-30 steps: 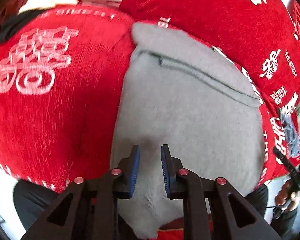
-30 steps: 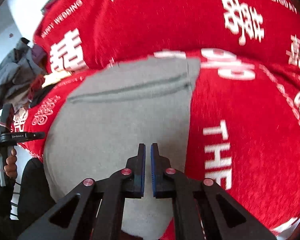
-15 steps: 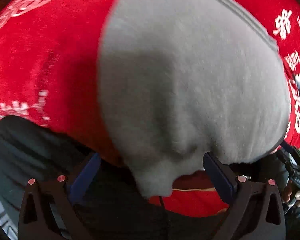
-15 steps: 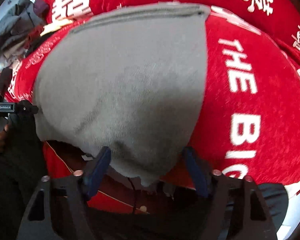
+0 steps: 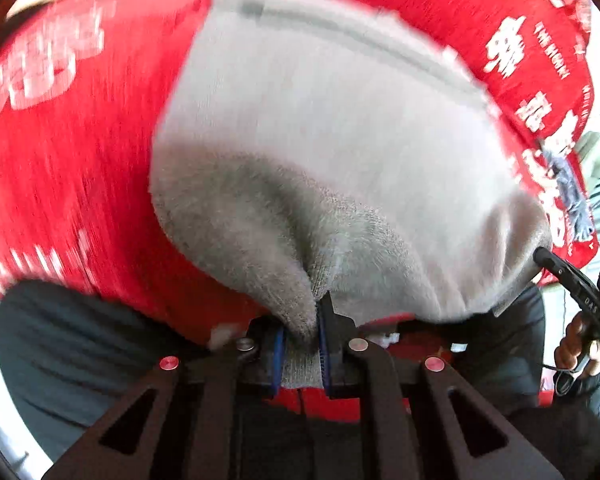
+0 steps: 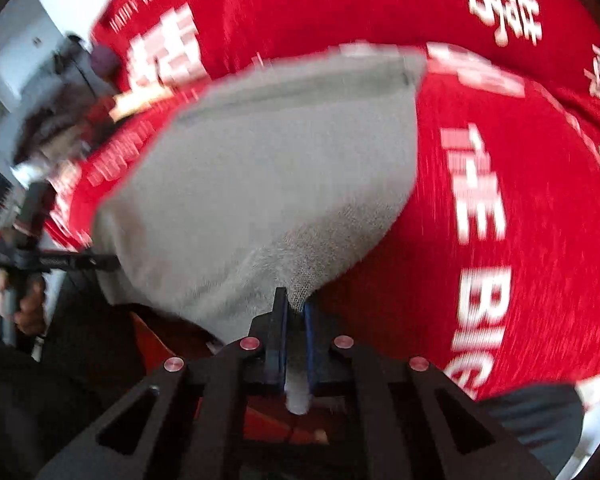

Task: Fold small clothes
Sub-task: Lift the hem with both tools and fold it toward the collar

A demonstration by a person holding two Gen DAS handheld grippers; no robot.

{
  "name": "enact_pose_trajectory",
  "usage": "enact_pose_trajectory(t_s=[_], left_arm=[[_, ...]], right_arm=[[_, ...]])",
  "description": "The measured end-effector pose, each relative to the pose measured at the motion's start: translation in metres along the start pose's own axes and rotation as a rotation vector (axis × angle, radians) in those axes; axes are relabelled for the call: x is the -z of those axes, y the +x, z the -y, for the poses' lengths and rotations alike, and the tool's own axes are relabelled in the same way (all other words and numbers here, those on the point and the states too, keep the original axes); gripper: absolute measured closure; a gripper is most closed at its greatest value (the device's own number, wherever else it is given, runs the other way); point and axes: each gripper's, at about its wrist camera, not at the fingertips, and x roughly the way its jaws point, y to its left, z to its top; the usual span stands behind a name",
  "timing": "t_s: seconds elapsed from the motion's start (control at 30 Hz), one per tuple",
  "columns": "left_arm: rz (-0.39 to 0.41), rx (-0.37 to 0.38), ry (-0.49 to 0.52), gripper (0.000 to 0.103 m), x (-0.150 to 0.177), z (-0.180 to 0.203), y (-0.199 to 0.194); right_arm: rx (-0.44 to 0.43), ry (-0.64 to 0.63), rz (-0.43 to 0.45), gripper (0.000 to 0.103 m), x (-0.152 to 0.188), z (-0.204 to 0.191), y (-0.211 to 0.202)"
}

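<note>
A small grey knit garment point(image 5: 320, 140) lies on a red blanket point(image 5: 80, 180) with white lettering. My left gripper point(image 5: 302, 332) is closing on the garment's near edge, and its blue pads pinch a bunched fold of the grey fabric. In the right wrist view the same grey garment point(image 6: 260, 180) spreads away from me, its hemmed far edge at the top. My right gripper point(image 6: 294, 304) is shut on the garment's near right corner, with a strip of fabric showing between the pads. Both near corners are lifted off the blanket.
The red blanket point(image 6: 520, 160) covers the whole surface. A hand holding the other gripper's handle point(image 5: 580, 344) shows at the right edge; likewise a hand point(image 6: 24, 308) at the left. A heap of clothes point(image 6: 48, 120) sits far left. Dark trousers point(image 5: 60, 352) fill the bottom.
Both grippers opened wide over the garment's near edge, then closed on it. The near edge now bunches up between the pads, and the view has pulled back slightly.
</note>
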Motion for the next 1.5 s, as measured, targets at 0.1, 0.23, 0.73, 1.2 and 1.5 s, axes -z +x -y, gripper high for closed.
enact_pose_trajectory(t_s=[0.1, 0.23, 0.73, 1.2, 1.5], left_arm=[[0.082, 0.024, -0.002, 0.088, -0.037, -0.004, -0.015], [0.129, 0.047, -0.062, 0.088, -0.091, -0.018, -0.010], [0.141, 0.100, -0.104, 0.023, -0.065, -0.023, 0.001], [0.153, 0.028, -0.077, 0.092, -0.080, -0.015, -0.018], [0.329, 0.093, -0.061, 0.098, -0.108, 0.006, -0.075]], right_arm=[[-0.008, 0.009, 0.076, 0.095, -0.034, 0.006, -0.003], [0.014, 0.050, 0.087, 0.095, -0.083, 0.013, 0.034], [-0.031, 0.155, 0.014, 0.039, -0.035, 0.031, 0.050], [-0.147, 0.132, 0.065, 0.096, -0.058, 0.005, 0.033], [-0.203, 0.147, 0.205, 0.096, -0.103, -0.006, -0.017]])
